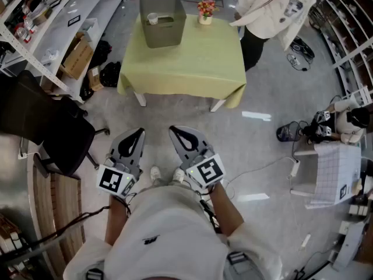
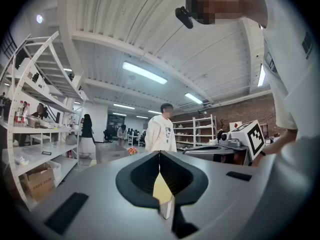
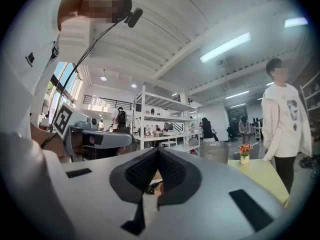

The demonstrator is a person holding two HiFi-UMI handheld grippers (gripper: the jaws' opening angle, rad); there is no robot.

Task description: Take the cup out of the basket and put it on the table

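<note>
Task not started imo: cup (image 1: 152, 18) sits inside the basket (image 1: 165, 37), by its left wall, w/ the basket on the table's (image 1: 186, 63) far-left corner. My left gripper (image 1: 140, 132) & right gripper (image 1: 174, 129) are both closed on nothing, well short of the table's near edge. Left to do: approach, grab cup, lift out, set on table.

White shirt (image 1: 169, 226); grey left hand-held gripper (image 1: 139, 133), right hand-held gripper (image 1: 175, 130) (marker cubes (image 1: 115, 179))
</note>
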